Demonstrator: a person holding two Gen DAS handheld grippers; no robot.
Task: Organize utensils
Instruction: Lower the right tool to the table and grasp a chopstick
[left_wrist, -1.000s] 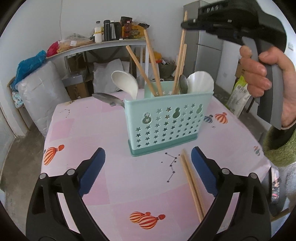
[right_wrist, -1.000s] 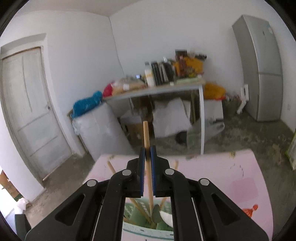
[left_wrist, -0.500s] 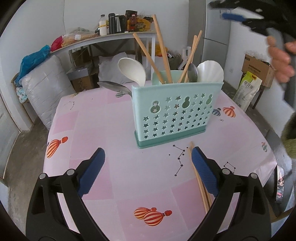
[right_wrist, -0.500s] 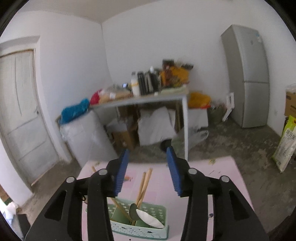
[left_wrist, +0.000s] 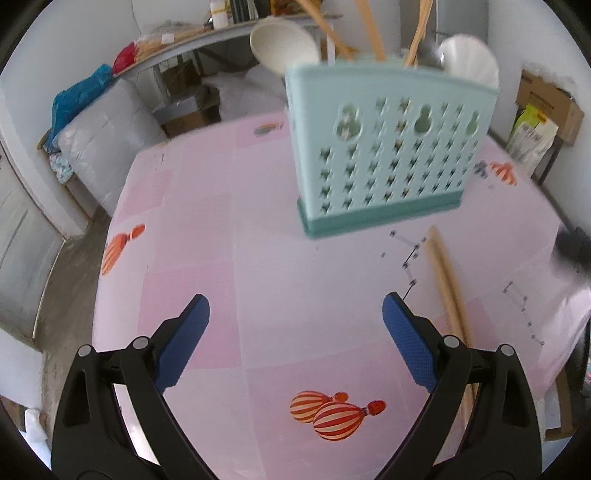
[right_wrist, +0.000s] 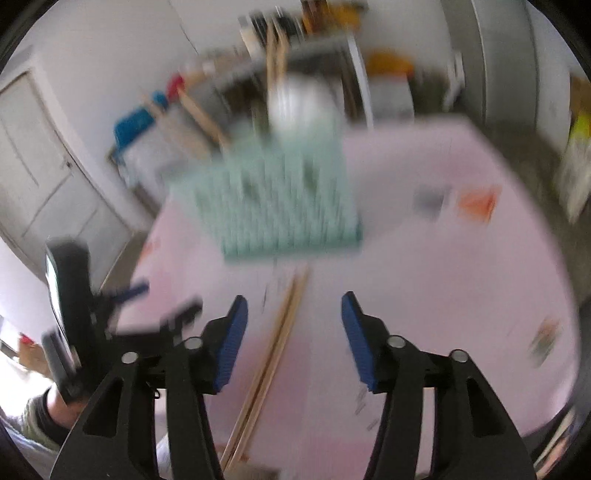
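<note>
- 1 mint-green perforated plastic utensil caddy (left_wrist: 391, 147), upright on pink balloon-print tablecloth (left_wrist: 258, 266), at 12–1 o'clock from left gripper (left_wrist: 295, 314).
- Caddy contents: 2 white plastic spoons (left_wrist: 284, 44), approx 4 wooden chopsticks (left_wrist: 369, 26) sticking up; 1 metal spoon partly hidden behind them. Which compartment: can't tell.
- 2 loose light wooden chopsticks (left_wrist: 447, 288) lying side by side on cloth, just in front of caddy, at 2 o'clock from left gripper.
- Left gripper: jaws spread wide, nothing betw. pads.
- Right gripper (right_wrist: 291, 317): jaws apart over the loose pair, pads not on them; view motion-blurred.
</note>
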